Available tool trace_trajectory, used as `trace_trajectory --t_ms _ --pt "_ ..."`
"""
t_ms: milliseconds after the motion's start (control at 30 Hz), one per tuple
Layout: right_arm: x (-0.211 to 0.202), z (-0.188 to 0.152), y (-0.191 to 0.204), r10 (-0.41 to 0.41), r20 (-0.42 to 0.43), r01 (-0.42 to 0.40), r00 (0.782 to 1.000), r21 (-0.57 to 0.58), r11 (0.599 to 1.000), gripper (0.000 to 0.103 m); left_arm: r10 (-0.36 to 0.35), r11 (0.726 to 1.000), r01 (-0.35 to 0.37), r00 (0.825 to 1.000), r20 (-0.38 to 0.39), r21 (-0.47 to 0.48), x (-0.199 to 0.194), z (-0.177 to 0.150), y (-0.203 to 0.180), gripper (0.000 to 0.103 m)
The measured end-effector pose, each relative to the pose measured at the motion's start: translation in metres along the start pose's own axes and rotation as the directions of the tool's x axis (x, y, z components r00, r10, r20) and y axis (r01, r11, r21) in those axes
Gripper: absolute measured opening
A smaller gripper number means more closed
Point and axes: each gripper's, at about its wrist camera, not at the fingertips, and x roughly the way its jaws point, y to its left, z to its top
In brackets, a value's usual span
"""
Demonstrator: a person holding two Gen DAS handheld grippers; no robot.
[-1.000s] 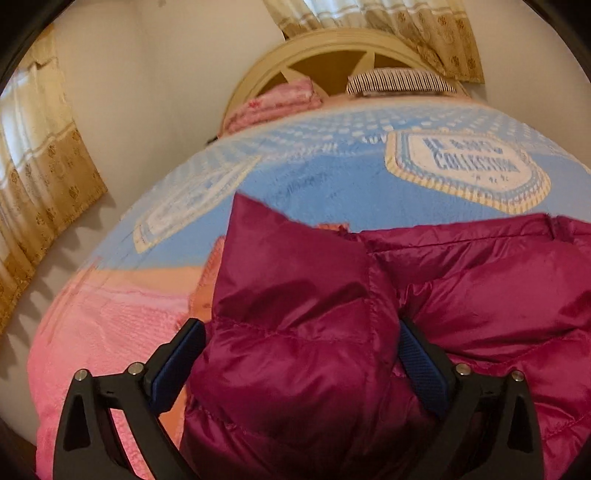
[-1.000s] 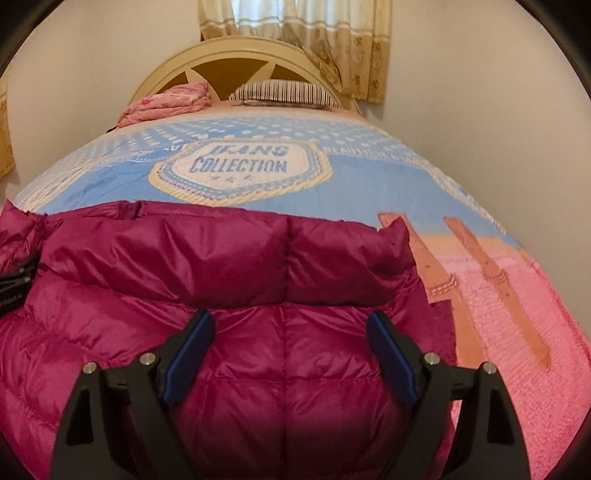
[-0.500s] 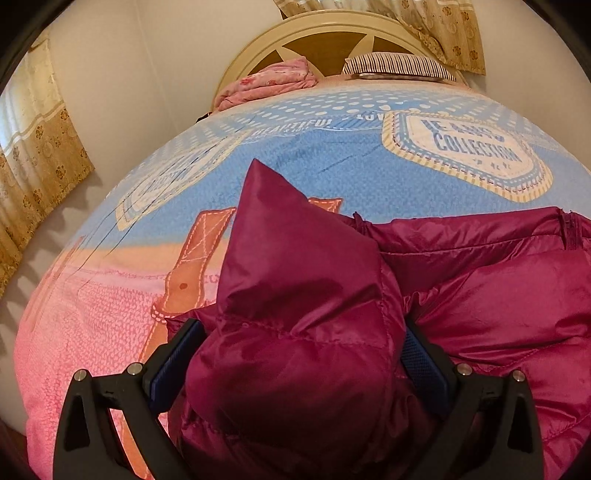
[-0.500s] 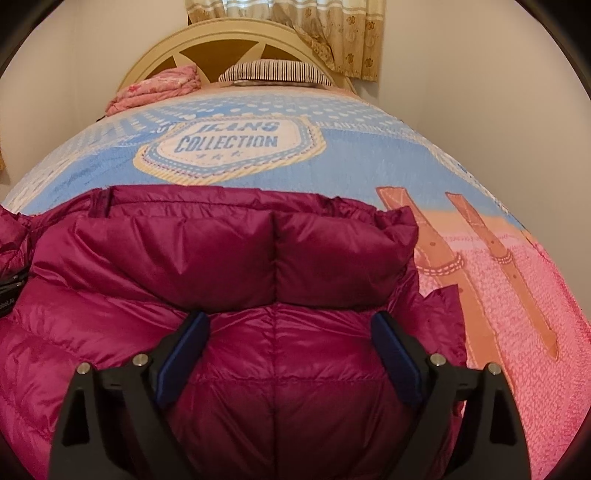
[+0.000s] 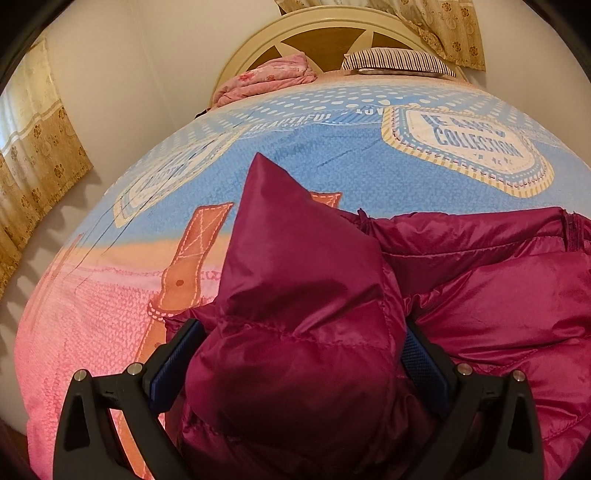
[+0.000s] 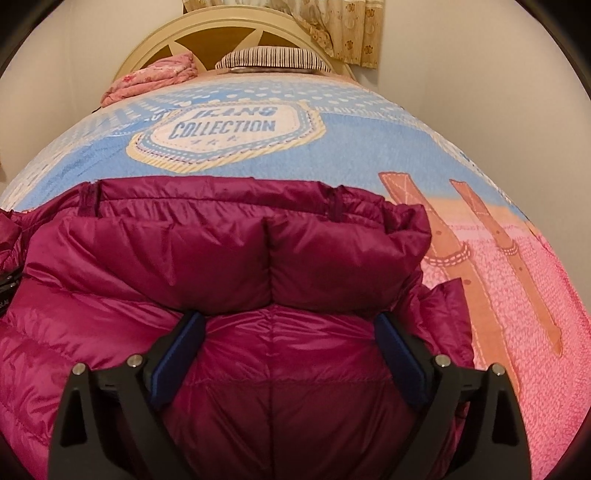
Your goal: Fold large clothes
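Plainly, bedspread (image 6: 369, 122) reads "JEANS COLLECTION" ("BEAUTIFUL" too), both grippers spread wide over jacket (image 6: 184, 258).

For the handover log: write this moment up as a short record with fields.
surface: bed with printed bedspread
garment: magenta puffer jacket, lying across the near end of the bed
left gripper: a bunched, peaked part of the jacket fills the gap between its fingers
right gripper: jaws wide and just been opening, jacket between them, pads not pressing it
far end: striped pillow and folded pink blanket by the headboard
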Motion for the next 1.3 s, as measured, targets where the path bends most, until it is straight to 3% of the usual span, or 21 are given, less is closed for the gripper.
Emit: trace_trajectory --t_ms 700,833,933,1033,1100,1300 --pt "0.005 0.002 0.002 -0.025 -0.015 0.025 1.000 -0.013 1.000 0.097 0.005 1.000 -0.005 1.000 -0.002 0.005 0.000 0.000 0.000 0.102" --pt "-0.004 0.008 0.003 -0.039 -0.028 0.038 0.999 -0.030 0.999 0.095 -0.005 0.999 0.005 1.000 0.001 0.037 -0.026 0.004 0.007 0.102" --pt "-0.038 0.014 0.003 -0.031 0.051 0.029 0.998 0.039 0.999 0.092 -0.086 0.996 0.087 0.993 0.080 -0.004 -0.061 0.003 0.024 0.102" --pt "-0.067 0.021 0.025 0.025 0.115 -0.030 0.993 0.042 0.999 0.094 -0.064 0.998 0.066 0.991 0.119 -0.006 -0.073 0.000 0.029 0.102" --pt "-0.070 0.022 0.047 0.065 0.113 -0.066 0.991 0.004 0.998 0.094 -0.033 0.999 0.036 0.993 0.111 -0.024 -0.066 -0.004 0.032 0.102" --pt "-0.035 0.002 0.095 0.022 0.073 -0.013 0.997 -0.117 0.993 0.094 -0.031 0.998 0.032 0.999 0.025 -0.053 -0.029 -0.019 0.027 0.102"
